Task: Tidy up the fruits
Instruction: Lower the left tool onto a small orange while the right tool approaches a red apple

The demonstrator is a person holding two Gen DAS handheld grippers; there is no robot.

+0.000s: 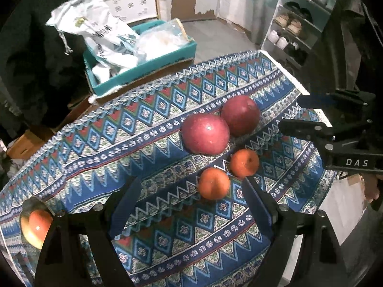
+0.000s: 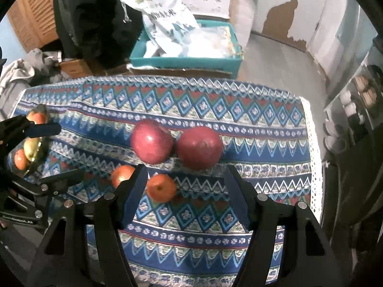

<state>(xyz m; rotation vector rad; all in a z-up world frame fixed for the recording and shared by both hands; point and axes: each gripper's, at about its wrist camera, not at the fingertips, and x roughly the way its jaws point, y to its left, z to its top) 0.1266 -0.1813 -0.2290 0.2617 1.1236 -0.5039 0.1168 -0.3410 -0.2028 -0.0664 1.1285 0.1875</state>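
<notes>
At centre frame in both wrist views lie four loose fruits on the patterned cloth (image 1: 143,143) covering the counter: two big red fruits (image 1: 205,134) touching side by side, and just below them two small oranges (image 1: 213,183) near each other. In the left view's lower left corner a gold-rimmed bowl (image 1: 31,205) already holds some fruit; the right view shows it at the left edge, well apart from the loose four.

The left claw (image 1: 191,205) stands open and empty, the nearer orange just above its gap. The right claw (image 2: 185,196) is also open and empty, with one orange (image 2: 161,187) lying between its fingers and the other half hidden behind its left finger (image 2: 134,191).

The step in hand looks like a first pick, probably an orange for the bowl. To do it well, I would lower one claw so the pads straddle the fruit's widest part, close gently since it can roll on cloth, and keep the second claw clear. The red pair may roll if nudged.
</notes>
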